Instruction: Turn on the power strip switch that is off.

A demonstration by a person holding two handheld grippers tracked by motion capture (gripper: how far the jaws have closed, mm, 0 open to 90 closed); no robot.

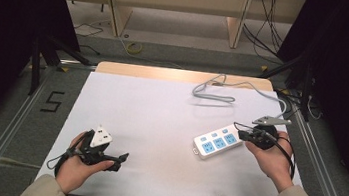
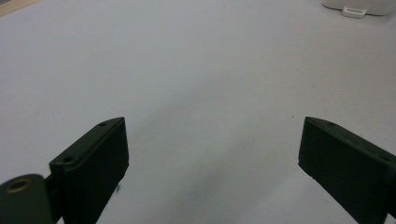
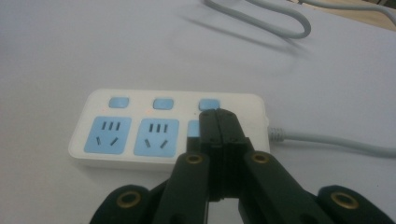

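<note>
The white power strip (image 1: 217, 142) lies on the right half of the white table (image 1: 159, 121), angled, with three blue sockets and a row of three small blue switch buttons along its far edge; its grey cord (image 3: 327, 142) leaves the right end and loops away toward the back of the table. Your right gripper (image 3: 218, 123) sits over the strip's right end, its tips at the third switch button (image 3: 208, 104) and covering most of the third socket. From here the likely slip is a glancing push: the strip is light and loose on a smooth sheet, so pressing at an angle could slide or swing it instead of working the button, and the tips could catch the socket face beside it. Your right gripper's jaws are pressed fully together with nothing between them; whether the tips actually touch the button, you cannot tell from here. Your left gripper (image 2: 212, 158) is well apart near the table's front left, jaws spread wide, holding nothing above bare tabletop.
</note>
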